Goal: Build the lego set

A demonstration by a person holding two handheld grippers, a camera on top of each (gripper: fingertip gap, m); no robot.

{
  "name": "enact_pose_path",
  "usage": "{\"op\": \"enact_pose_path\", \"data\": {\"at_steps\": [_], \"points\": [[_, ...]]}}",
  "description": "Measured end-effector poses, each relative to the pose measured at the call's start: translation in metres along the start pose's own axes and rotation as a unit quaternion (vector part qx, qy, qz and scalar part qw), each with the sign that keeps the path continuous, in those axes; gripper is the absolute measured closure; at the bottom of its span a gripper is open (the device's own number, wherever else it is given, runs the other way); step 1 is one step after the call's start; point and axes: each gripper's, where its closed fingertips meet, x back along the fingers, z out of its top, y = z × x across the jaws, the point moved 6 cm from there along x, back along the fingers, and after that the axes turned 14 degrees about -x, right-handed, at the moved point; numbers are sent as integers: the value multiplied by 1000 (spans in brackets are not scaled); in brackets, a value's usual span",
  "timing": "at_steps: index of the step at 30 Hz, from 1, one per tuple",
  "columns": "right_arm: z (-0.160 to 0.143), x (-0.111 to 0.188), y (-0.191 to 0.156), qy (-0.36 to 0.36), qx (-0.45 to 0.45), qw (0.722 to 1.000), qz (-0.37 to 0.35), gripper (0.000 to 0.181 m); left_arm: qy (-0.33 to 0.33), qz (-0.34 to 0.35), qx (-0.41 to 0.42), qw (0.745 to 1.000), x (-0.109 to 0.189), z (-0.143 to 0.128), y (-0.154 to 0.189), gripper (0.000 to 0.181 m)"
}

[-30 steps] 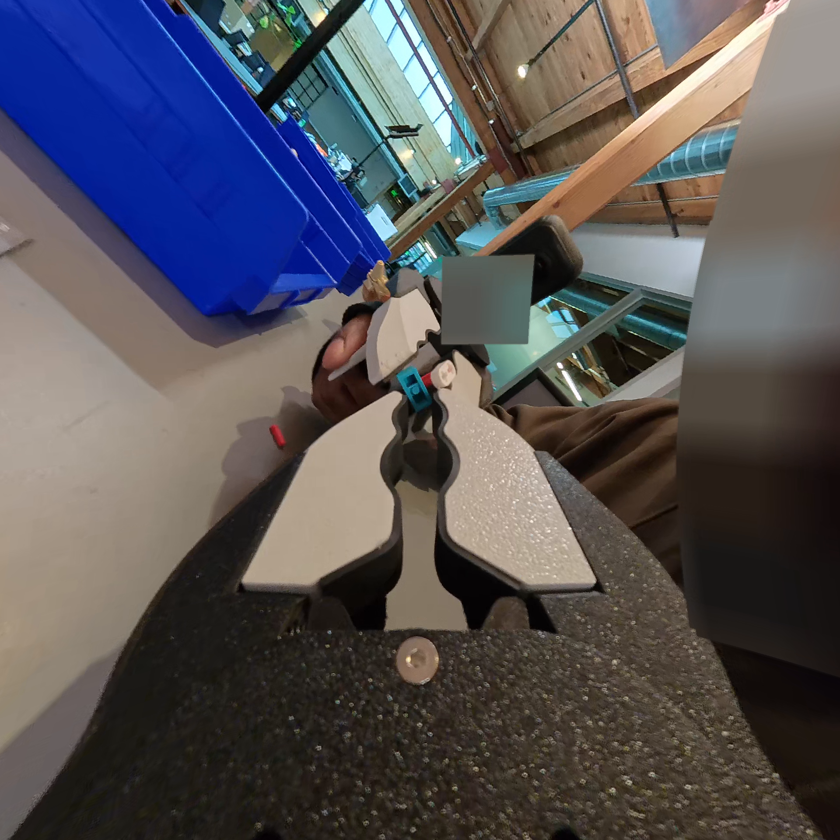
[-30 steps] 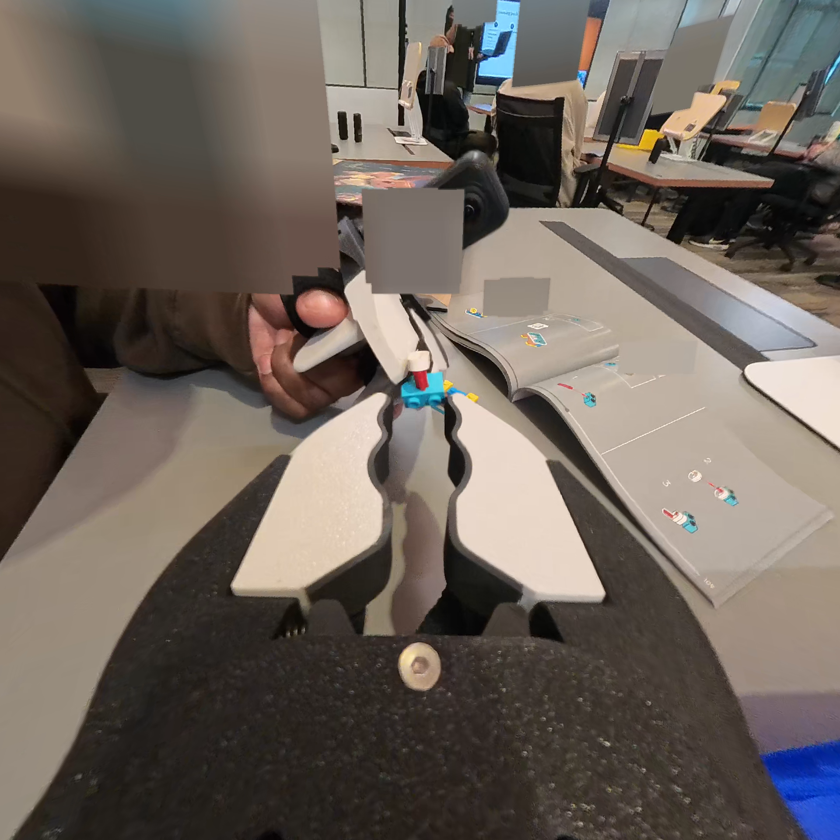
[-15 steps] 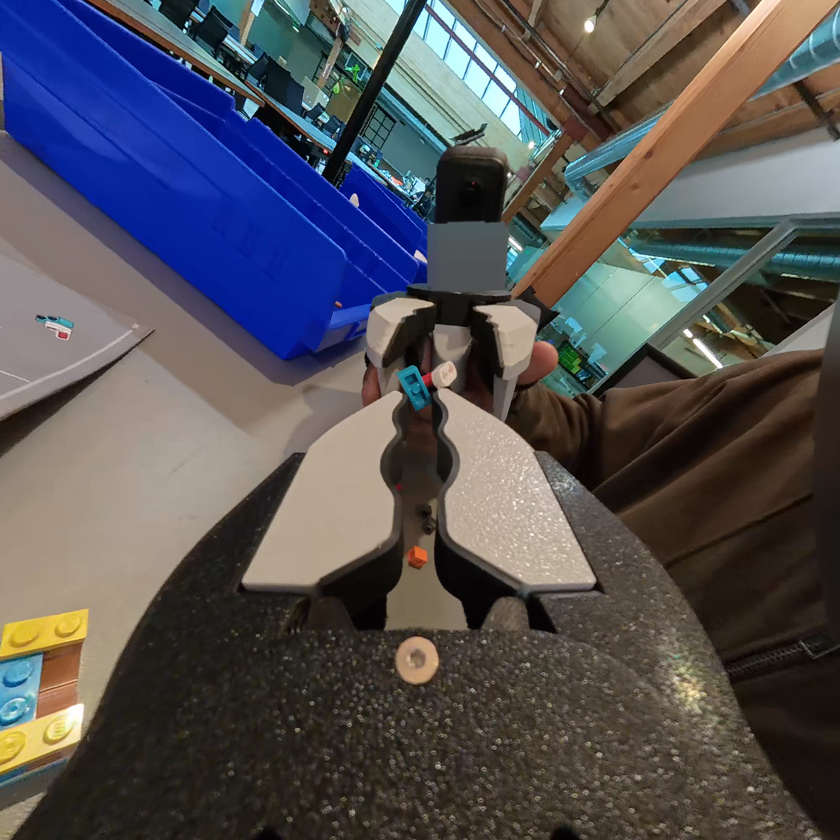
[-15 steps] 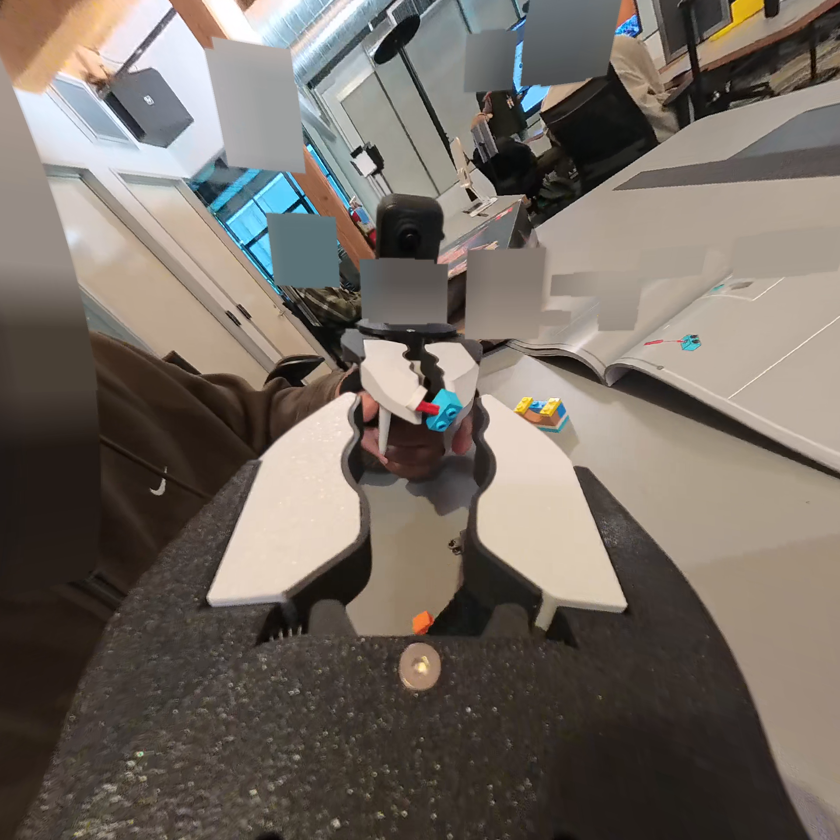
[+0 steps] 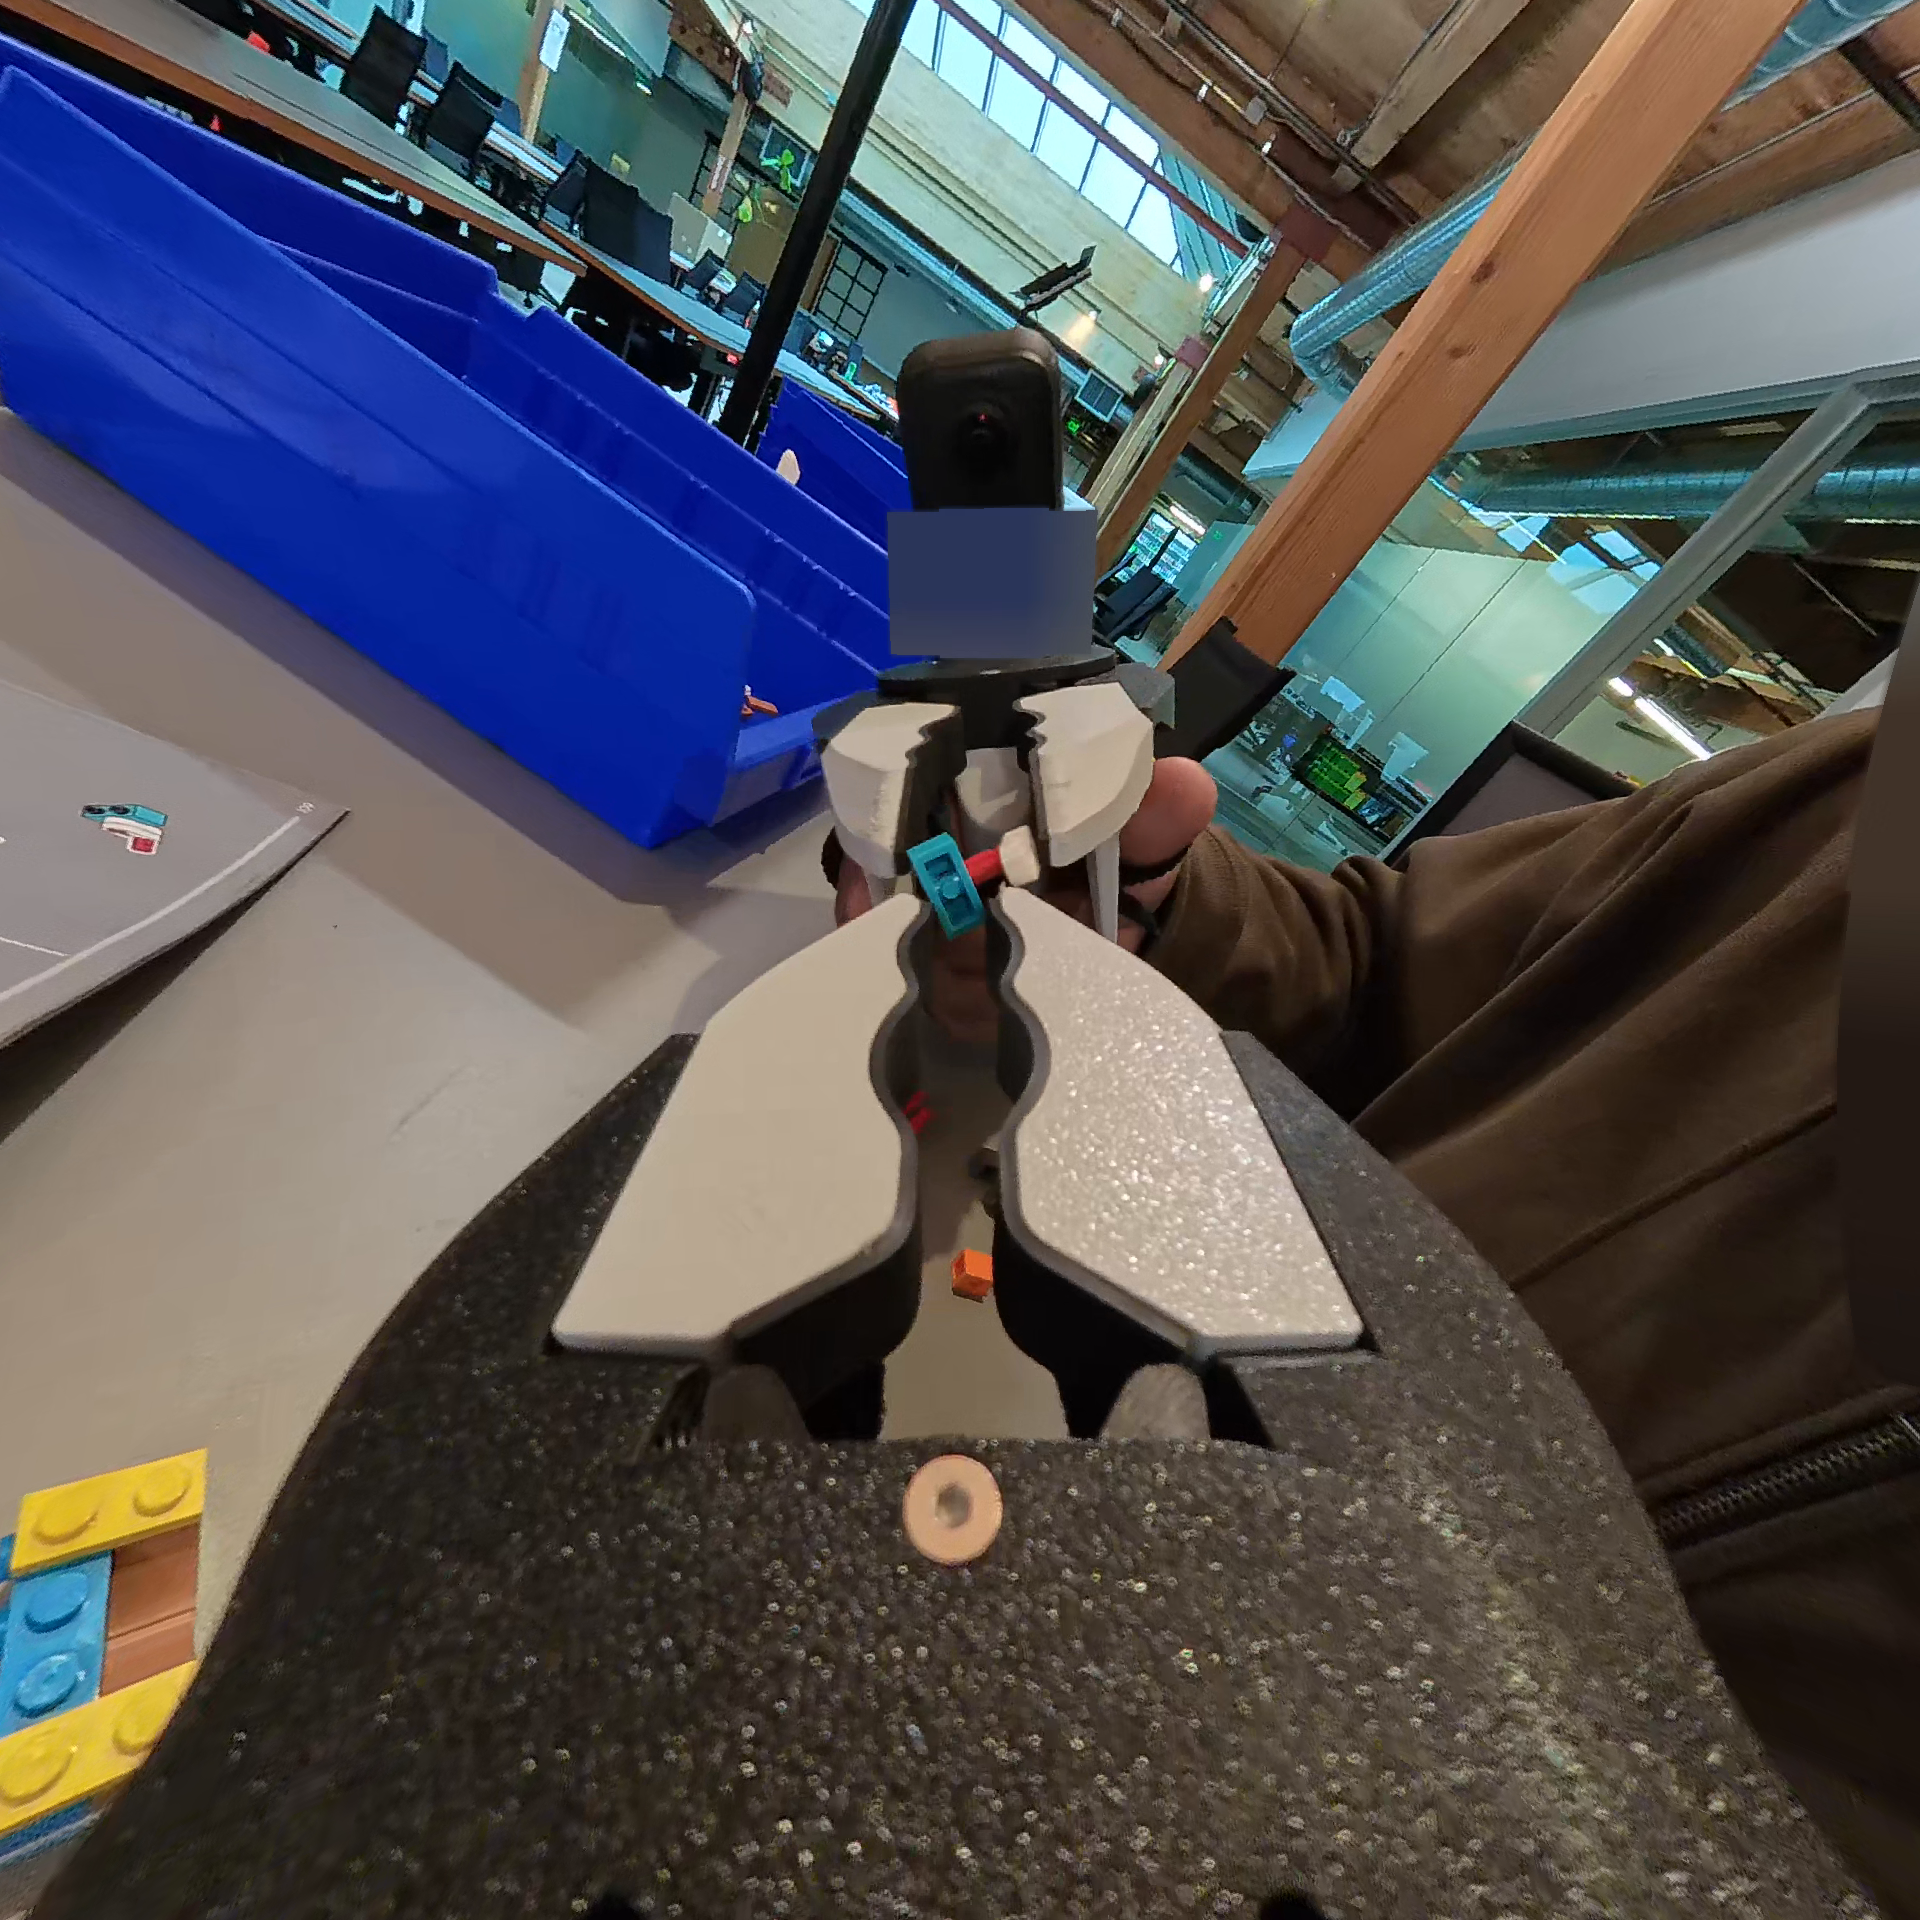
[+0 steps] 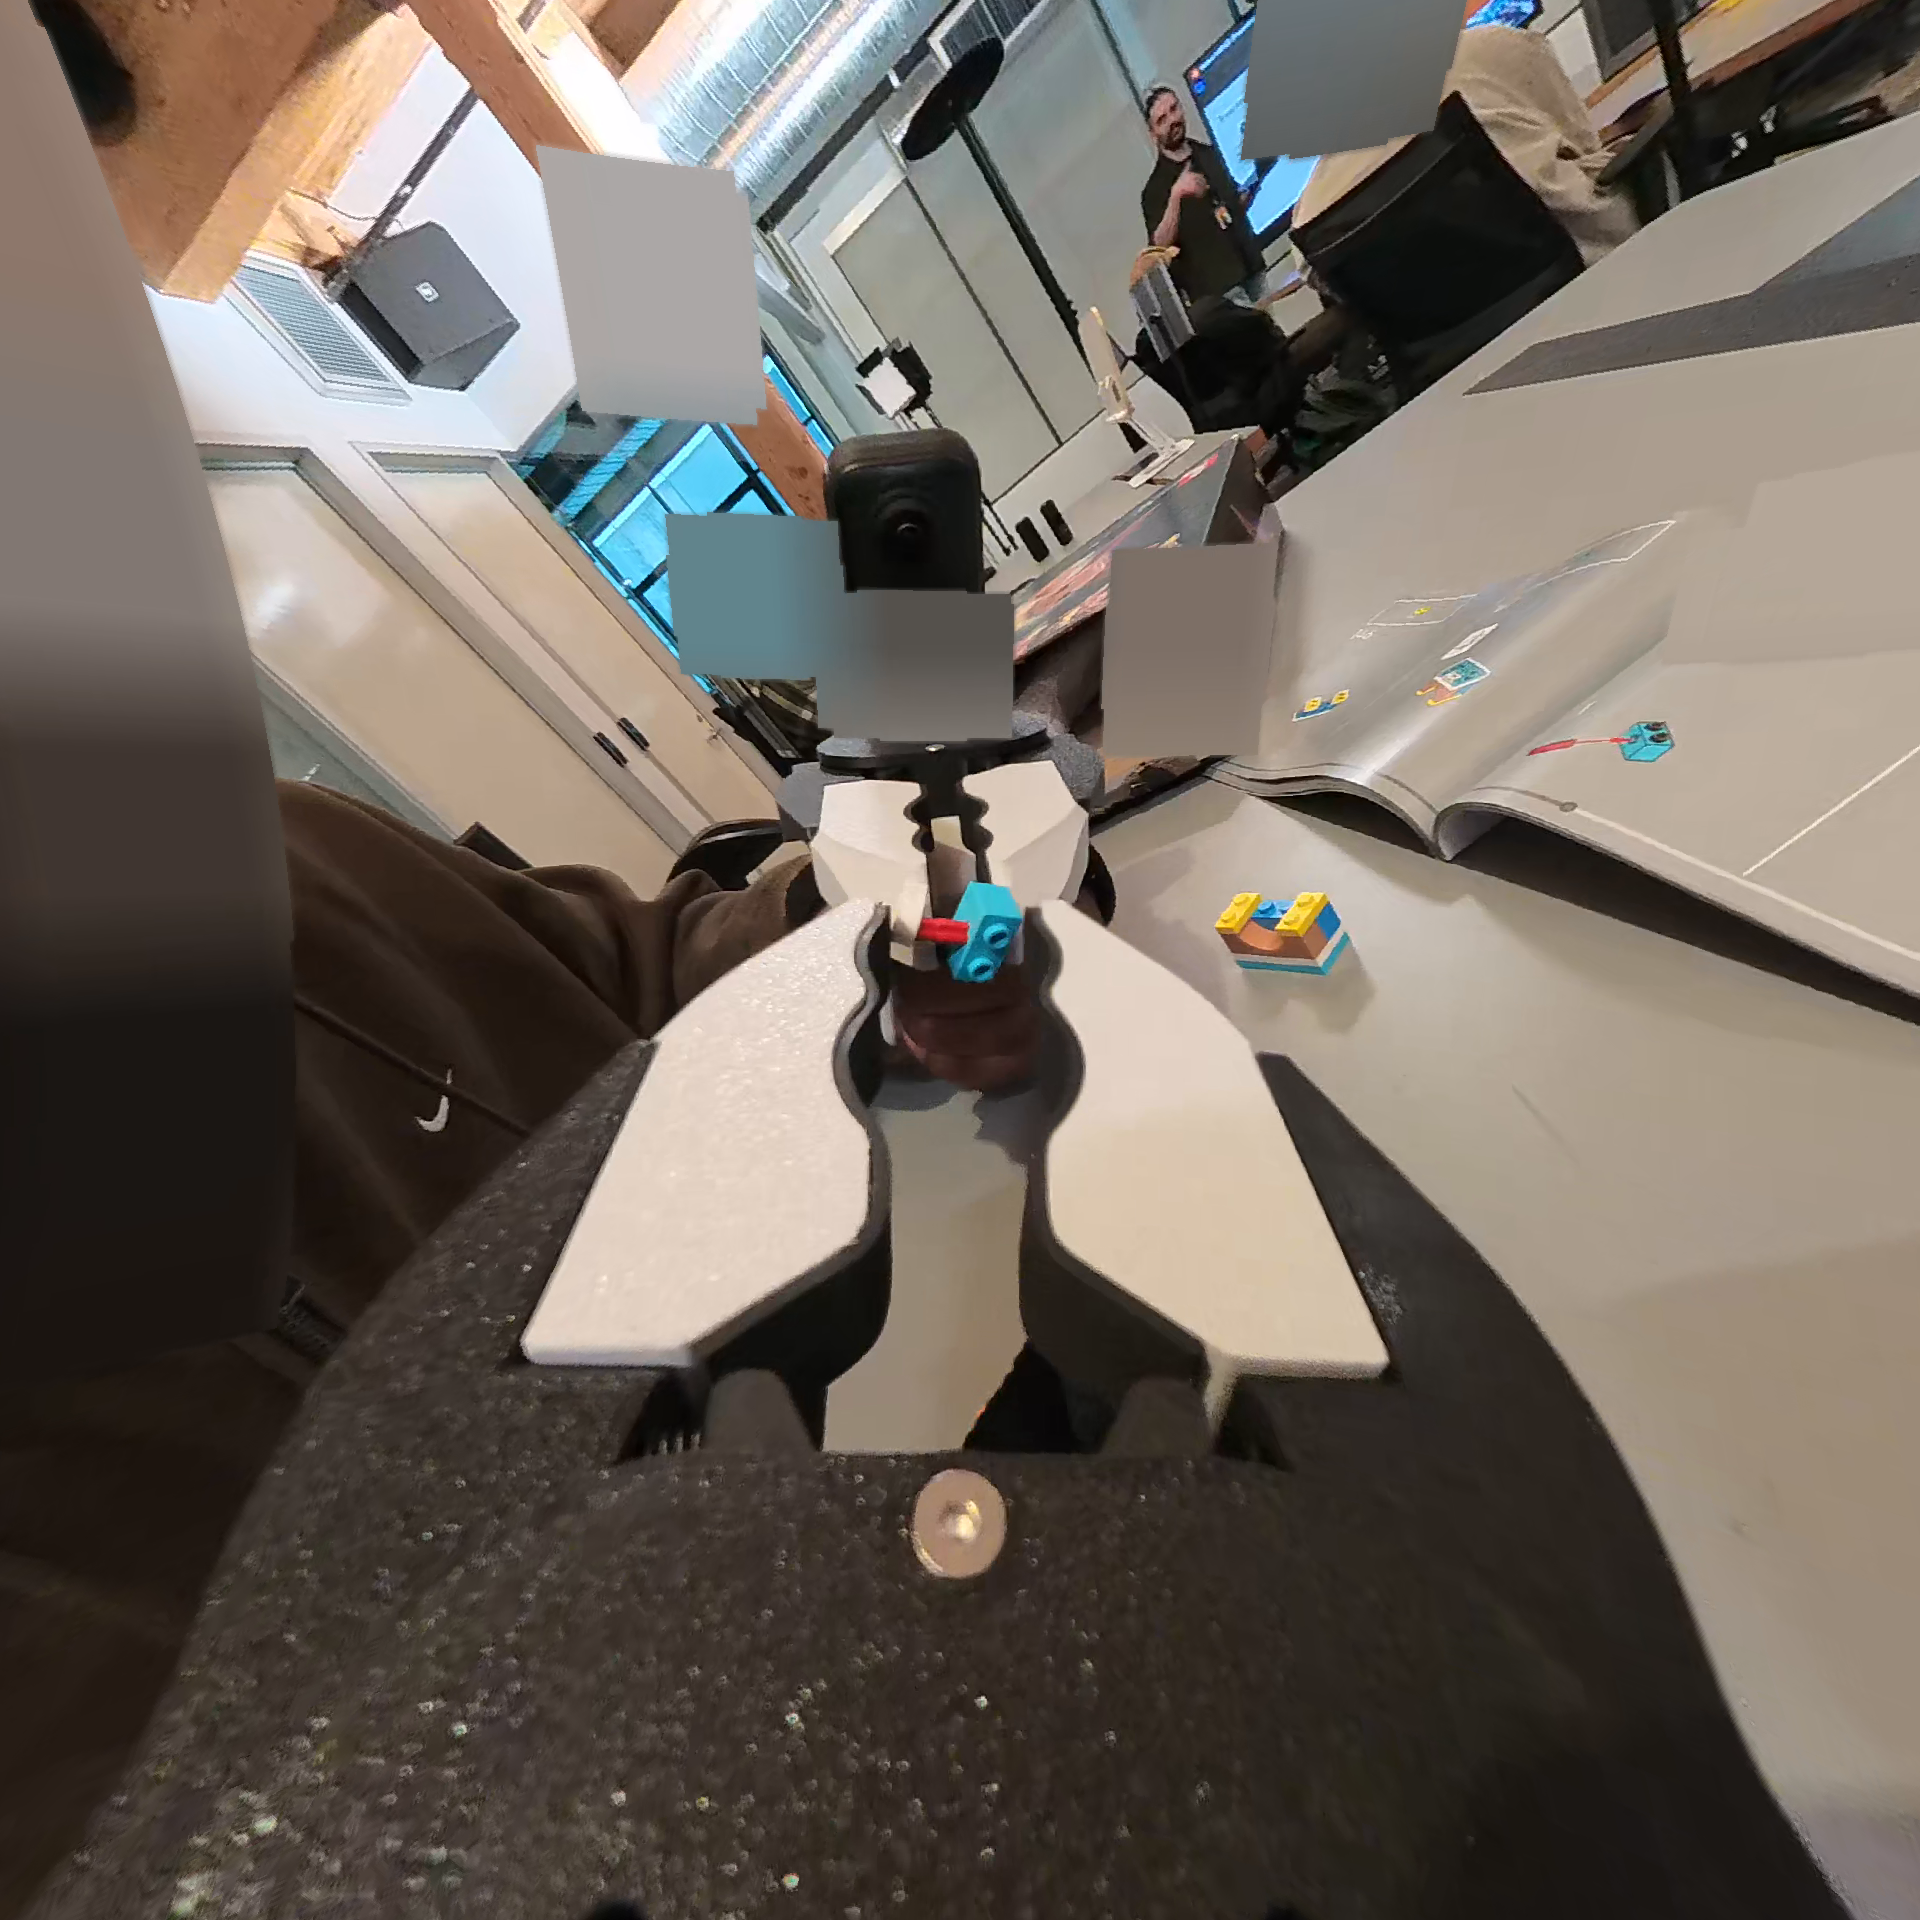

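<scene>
teal brick (image 5: 948, 886) + red pin, white cap | tilted | pinched aloft

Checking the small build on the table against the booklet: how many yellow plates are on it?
2. One yellow studded plate tops one end of the small blue-and-brown brick build, the second yellow plate the other end. Others may be hidden behind.

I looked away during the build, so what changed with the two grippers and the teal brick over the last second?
Both grippers tilted upward to face each other. The right gripper opened wide, then narrowed again around the teal brick and its red pin; whether it grips them is unclear. Unchanged: the left gripper stays shut on the teal brick.
</scene>
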Motion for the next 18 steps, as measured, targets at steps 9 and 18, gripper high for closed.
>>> {"op": "enact_pose_path", "data": {"at_steps": [9,18], "points": [[-1,-1,-5,-3,8,1000,23,159,-2,-3,-43,999,0,3,6,172],[-2,-1,-11,-8,47,999,19,160,-15,4,-87,996,-1,6,11,172]]}}
